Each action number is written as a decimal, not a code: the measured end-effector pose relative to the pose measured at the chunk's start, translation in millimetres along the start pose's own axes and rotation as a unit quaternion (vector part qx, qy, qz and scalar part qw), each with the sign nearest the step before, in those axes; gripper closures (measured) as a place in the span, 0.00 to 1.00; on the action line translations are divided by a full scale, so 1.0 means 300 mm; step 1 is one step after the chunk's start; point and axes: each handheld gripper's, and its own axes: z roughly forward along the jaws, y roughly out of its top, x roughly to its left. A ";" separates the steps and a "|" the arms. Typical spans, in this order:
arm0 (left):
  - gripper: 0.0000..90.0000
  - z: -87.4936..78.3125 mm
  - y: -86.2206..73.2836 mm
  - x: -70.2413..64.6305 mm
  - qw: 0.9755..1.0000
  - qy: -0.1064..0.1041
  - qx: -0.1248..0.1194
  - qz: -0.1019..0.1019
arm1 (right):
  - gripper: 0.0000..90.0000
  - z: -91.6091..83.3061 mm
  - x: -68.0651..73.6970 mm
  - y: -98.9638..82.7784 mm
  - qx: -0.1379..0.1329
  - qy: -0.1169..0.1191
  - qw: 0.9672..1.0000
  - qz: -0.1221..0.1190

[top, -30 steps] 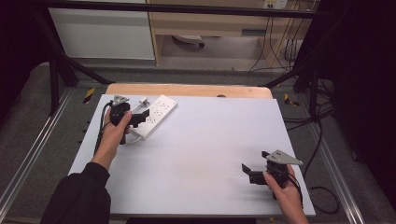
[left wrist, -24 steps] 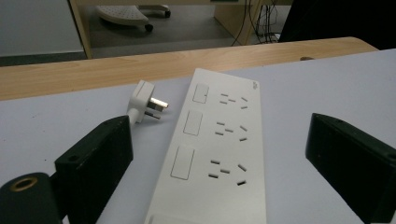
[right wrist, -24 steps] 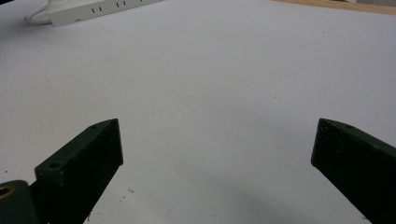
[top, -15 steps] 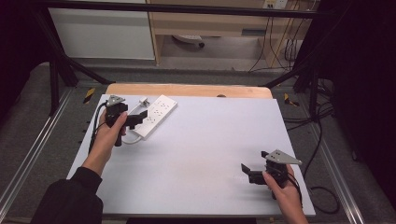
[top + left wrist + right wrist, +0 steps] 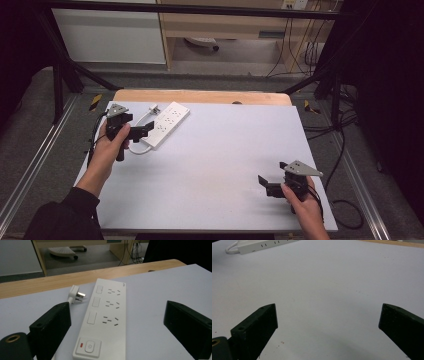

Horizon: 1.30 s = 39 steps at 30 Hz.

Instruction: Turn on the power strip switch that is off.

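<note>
A white power strip (image 5: 167, 123) (image 5: 103, 320) lies at the table's far left, its cable looped and its white plug (image 5: 153, 108) (image 5: 76, 293) lying beside it. My left gripper (image 5: 145, 131) (image 5: 120, 322) is open just short of the strip's switch end, jaws wide on either side of it, touching nothing. My right gripper (image 5: 263, 184) (image 5: 329, 327) is open near the front right of the white table top (image 5: 225, 150), nothing between its jaws. In the right gripper view the strip (image 5: 262, 245) lies far off at the top left.
A wooden strip (image 5: 200, 96) runs along the table's far edge. Black frame bars and metal rails flank the table. Cabinets, a shelf and hanging cables stand on the floor beyond. A cable (image 5: 345, 200) trails off the right side.
My left gripper has drawn back slightly toward the near left, away from the power strip. The right gripper has stayed put.
</note>
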 end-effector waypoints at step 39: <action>0.09 -0.288 -0.351 -0.182 0.999 -0.046 0.004 0.023 | 0.03 0.010 0.010 0.002 0.004 0.003 1.000 -0.003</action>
